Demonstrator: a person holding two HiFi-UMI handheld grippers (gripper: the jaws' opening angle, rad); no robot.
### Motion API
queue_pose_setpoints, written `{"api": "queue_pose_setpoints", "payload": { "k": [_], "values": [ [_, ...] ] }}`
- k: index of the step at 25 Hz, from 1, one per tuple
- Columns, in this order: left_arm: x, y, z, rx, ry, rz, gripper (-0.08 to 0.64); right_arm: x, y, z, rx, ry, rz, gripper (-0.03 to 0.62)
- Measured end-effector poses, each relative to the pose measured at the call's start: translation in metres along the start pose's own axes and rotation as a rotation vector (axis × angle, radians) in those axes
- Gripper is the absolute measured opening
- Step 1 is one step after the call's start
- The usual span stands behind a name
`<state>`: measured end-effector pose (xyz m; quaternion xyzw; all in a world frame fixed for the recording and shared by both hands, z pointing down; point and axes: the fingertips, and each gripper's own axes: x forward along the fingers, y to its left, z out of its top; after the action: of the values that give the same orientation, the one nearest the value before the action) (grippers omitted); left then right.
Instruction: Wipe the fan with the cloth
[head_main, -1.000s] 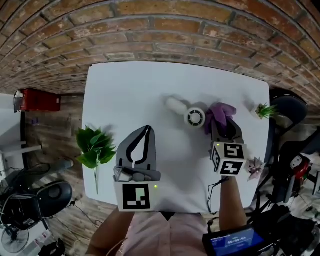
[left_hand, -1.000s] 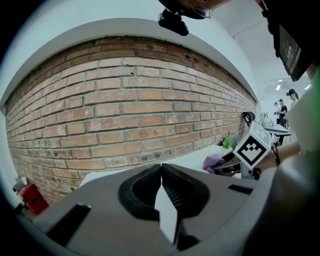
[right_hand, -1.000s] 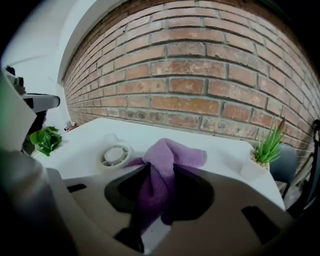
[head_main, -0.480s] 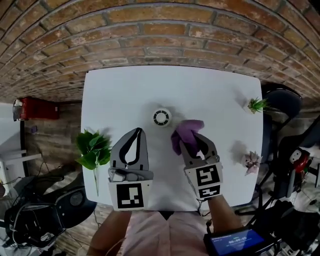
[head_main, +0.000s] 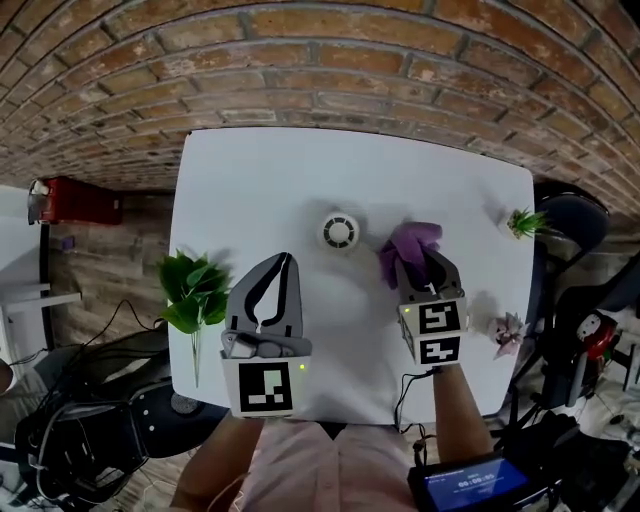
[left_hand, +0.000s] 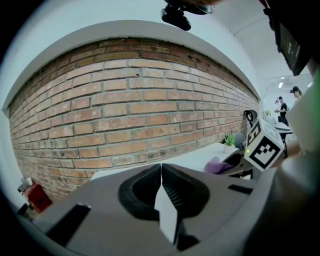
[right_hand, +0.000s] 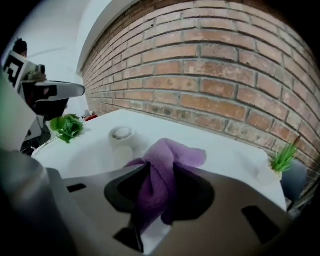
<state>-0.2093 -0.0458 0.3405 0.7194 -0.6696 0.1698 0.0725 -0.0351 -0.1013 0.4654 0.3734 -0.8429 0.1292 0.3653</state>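
One relation governs: small round white plastic fan (head_main: 340, 231) lies near, at ten o'clock from right gripper (head_main: 417, 266), clenched on crumpled purple cloth (head_main: 410, 243); left gripper (head_main: 283, 262) closed, empty.

L gripper (head_main: 288, 262) closed, R gripper (head_main: 421, 264) on cloth (head_main: 412, 240)

Qty: 1 fan (head_main: 340, 231), 1 cloth (head_main: 410, 245), 3 plants (head_main: 195, 290) (head_main: 522, 221) (head_main: 507, 331).

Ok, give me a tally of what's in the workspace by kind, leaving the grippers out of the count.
Fan: 1
Cloth: 1, purple, clamped in the right gripper
Plants: 3, namely the leafy sprig, the small green potted plant and the pale pinkish plant
Total: 5
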Motion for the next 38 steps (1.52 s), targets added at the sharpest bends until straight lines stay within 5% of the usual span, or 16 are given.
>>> {"api": "queue_pose_setpoints", "payload": {
  "k": [7,10,15,22,28,38],
  "values": [
    [0.012,-0.021,-0.028,-0.018,0.135,-0.087,0.017,-0.005,0.056,-0.007,0.030,-0.008,0.119,0.130],
    [0.029,-0.048,-0.041,-0.020,0.204,-0.205,0.169,-0.013,0.048,-0.008,0.044,-0.016,0.114,0.130],
    [0.055,-0.082,-0.091,0.062,0.426,-0.399,0.279,-0.035,0.027,-0.017,0.092,-0.026,0.083,0.130],
    [0.071,-0.086,-0.127,0.144,0.611,-0.429,0.279,-0.054,0.014,-0.030,0.124,-0.029,0.060,0.130],
    [0.070,-0.092,-0.134,0.197,0.701,-0.521,0.196,-0.061,0.016,-0.033,0.130,-0.025,0.071,0.130],
    [0.051,-0.118,-0.139,0.348,0.768,-0.634,0.196,-0.053,0.081,-0.047,0.042,0.070,0.383,0.124]
  ]
}}
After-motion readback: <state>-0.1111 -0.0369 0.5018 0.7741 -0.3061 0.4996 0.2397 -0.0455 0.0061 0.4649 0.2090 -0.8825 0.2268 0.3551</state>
